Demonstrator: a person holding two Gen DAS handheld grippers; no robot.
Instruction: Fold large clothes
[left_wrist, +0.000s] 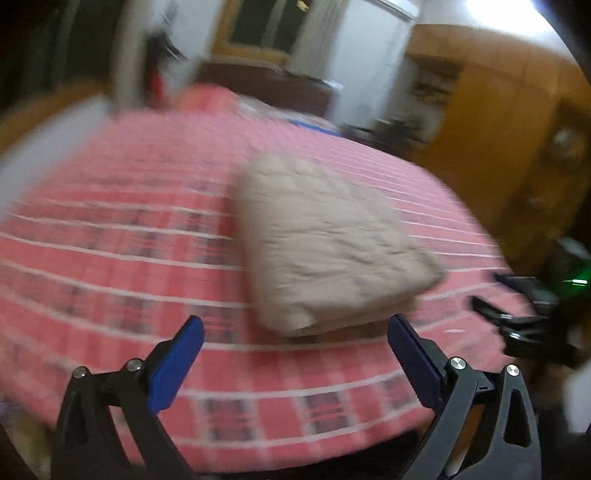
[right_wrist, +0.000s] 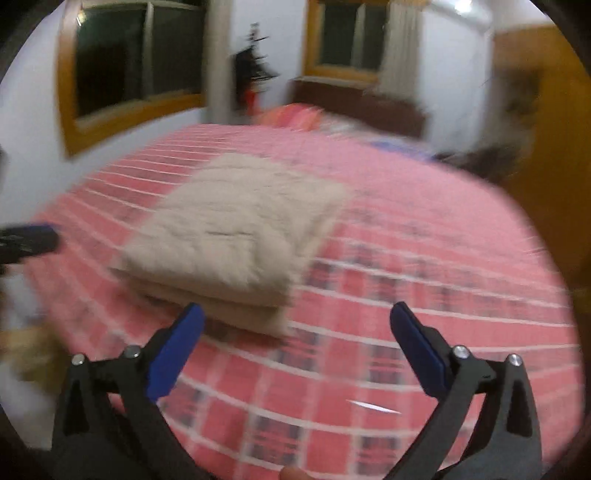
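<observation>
A: Location of the garment?
B: Beige cloth (left_wrist: 328, 240), folded, lying on the pink checked bed (left_wrist: 122, 229).

A: Tongs?
B: Left tongs (left_wrist: 295, 328) and right tongs (right_wrist: 297, 317) both spread wide, empty, near its front edge.

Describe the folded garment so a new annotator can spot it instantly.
Start at the bed, covered by a pink checked sheet with white lines. On it, ahead of both open grippers, lies the folded garment: a beige, wrinkled rectangular stack with layered edges showing at the near side. It is the only plain, unpatterned thing on the sheet.
</observation>
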